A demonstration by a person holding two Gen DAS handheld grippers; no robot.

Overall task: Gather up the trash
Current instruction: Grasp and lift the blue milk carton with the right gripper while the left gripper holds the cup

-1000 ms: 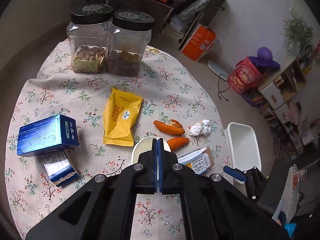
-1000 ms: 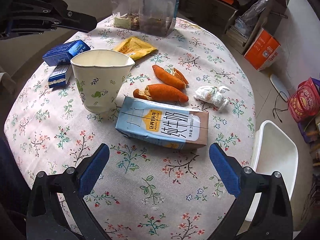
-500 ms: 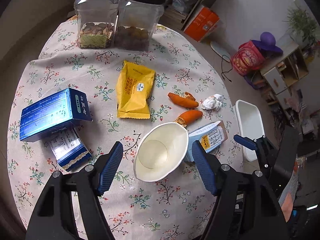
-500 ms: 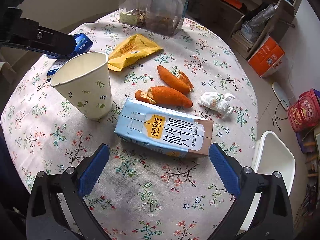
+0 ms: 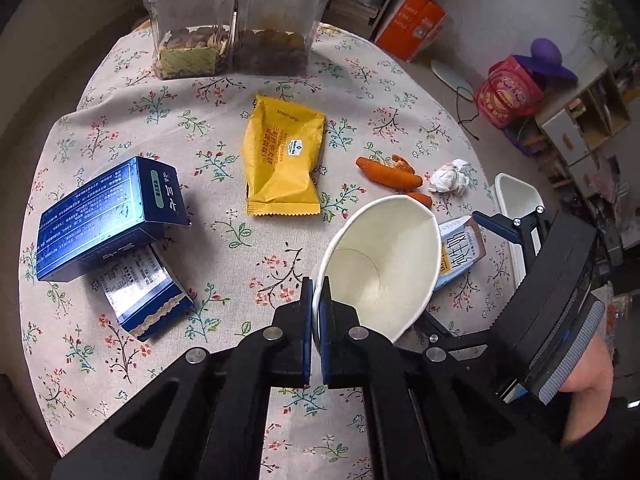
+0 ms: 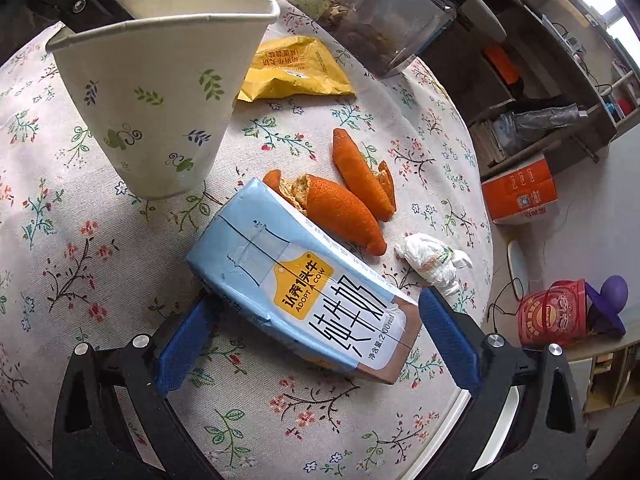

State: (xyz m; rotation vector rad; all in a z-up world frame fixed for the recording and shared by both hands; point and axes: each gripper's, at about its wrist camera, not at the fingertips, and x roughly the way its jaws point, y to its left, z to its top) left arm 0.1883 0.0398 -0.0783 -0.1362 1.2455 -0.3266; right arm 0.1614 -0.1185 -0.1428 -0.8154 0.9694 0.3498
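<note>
While the left gripper (image 5: 316,292) pinches the near rim of the paper cup (image 5: 384,268), its blue pads sit nearly together with only the cup wall between them, one pad inside and one outside. Cup is tilted, mouth toward the left camera, empty inside; in the right view its base (image 6: 160,188) appears to be just at the tablecloth (image 6: 80,264), contact uncertain. Right gripper (image 6: 312,324) is wide open, holding nothing; its two blue pads stand on either side of the milk carton (image 6: 304,288), neither pad pressing on it. Carton lies flat on the cloth, dented along the top face, near the table edge. Two orange peels (image 6: 344,208) lie just beyond the carton, one touching its far corner. Crumpled tissue (image 6: 432,260) sits beside the peels, close to the carton's right end. Yellow wrapper (image 5: 284,164) lies flat at mid-table, apart from the rest. Two blue boxes (image 5: 108,220) are at the left side, the larger resting partly on the smaller. Two clear jars (image 5: 232,24) stand at the far edge, touching. White bin (image 5: 516,200) is on the floor past the table's right edge.
</note>
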